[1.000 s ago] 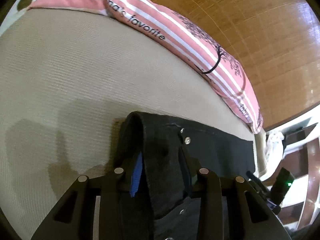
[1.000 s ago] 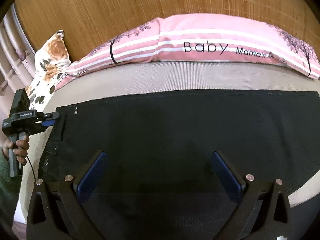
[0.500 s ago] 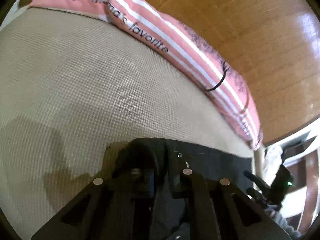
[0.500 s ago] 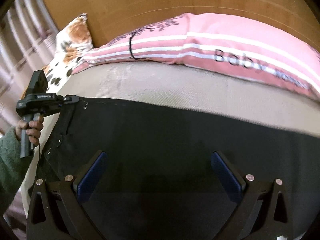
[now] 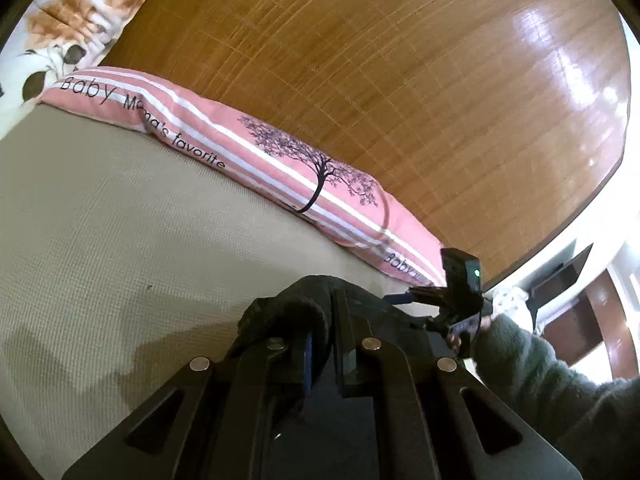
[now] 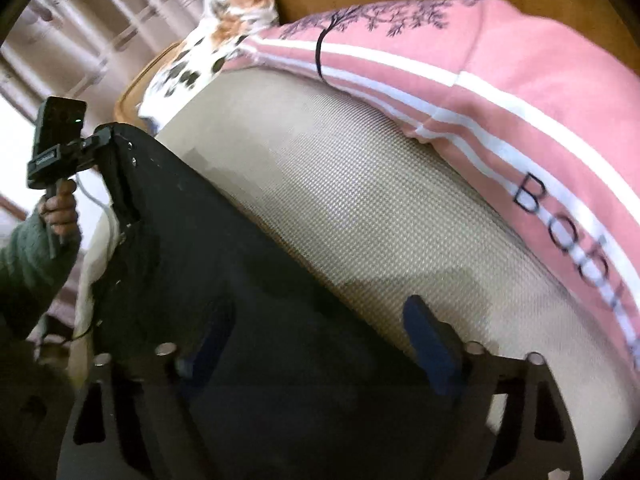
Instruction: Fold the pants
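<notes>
Pants (image 6: pixel 224 264): black, lying on the beige mattress (image 6: pixel 360 208), long edge running diagonally in the right wrist view. Waistband corner (rivets visible) is raised off the bed at upper left of that view. No completed fold is visible; judged early in the task, with the first fold only being started.

Left gripper (image 5: pixel 324 344): jaws pinched tight on a bunched lump of the black waistband cloth, which bulges up over the fingertips. The right wrist view confirms it, with the corner hanging from the closed tips and the fabric draped below.

Right gripper (image 6: pixel 320 344): jaws stand wide but have just been closing. One blue pad (image 6: pixel 428 340) sits over bare mattress just beyond the pants' far edge; the other is over the dark cloth. The edge lies between them, but the pads do not appear to press it yet. That view is blurred, so contact is uncertain.

Remaining, as judged: secure the second hold, carry the cloth over to lay one half on the other, then fold down the length.

Surroundings: pink striped pillow (image 5: pixel 248 152) along the wooden headboard (image 5: pixel 400 80), well clear of the pants; floral pillow (image 5: pixel 76 20) in the corner. The mattress between pants and pillows is bare. The person's green sleeve (image 5: pixel 540 368) is beside the right gripper.
</notes>
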The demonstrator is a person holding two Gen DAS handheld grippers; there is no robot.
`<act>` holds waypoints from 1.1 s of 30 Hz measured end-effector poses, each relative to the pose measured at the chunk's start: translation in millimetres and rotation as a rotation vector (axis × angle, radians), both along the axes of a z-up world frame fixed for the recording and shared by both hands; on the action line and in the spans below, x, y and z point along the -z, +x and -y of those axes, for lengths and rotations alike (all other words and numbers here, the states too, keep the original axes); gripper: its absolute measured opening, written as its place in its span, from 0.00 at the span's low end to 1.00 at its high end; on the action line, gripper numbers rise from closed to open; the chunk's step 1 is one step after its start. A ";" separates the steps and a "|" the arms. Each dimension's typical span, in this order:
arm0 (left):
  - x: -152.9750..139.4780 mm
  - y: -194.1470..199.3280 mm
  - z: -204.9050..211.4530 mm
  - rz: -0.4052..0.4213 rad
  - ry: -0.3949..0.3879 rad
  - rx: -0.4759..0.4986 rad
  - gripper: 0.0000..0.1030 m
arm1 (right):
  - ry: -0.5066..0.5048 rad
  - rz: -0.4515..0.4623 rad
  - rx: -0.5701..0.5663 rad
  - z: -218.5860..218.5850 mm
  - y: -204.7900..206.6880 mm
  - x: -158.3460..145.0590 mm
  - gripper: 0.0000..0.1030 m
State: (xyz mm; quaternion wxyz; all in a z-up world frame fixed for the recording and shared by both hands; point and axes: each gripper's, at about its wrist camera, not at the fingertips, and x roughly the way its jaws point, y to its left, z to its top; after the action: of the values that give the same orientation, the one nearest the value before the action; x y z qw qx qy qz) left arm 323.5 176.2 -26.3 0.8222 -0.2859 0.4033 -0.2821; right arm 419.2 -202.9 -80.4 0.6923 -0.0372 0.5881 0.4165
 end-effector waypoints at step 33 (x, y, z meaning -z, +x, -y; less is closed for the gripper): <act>-32.4 -48.9 3.2 0.010 0.119 -0.041 0.08 | -0.188 0.226 0.135 79.1 -108.6 -82.1 0.07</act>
State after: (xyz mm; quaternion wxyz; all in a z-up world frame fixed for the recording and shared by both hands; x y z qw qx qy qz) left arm 274.6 173.0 6.1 0.8453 -0.2436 0.4093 -0.2420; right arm 310.6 -282.0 1.7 0.7740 -0.1086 0.5439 0.3054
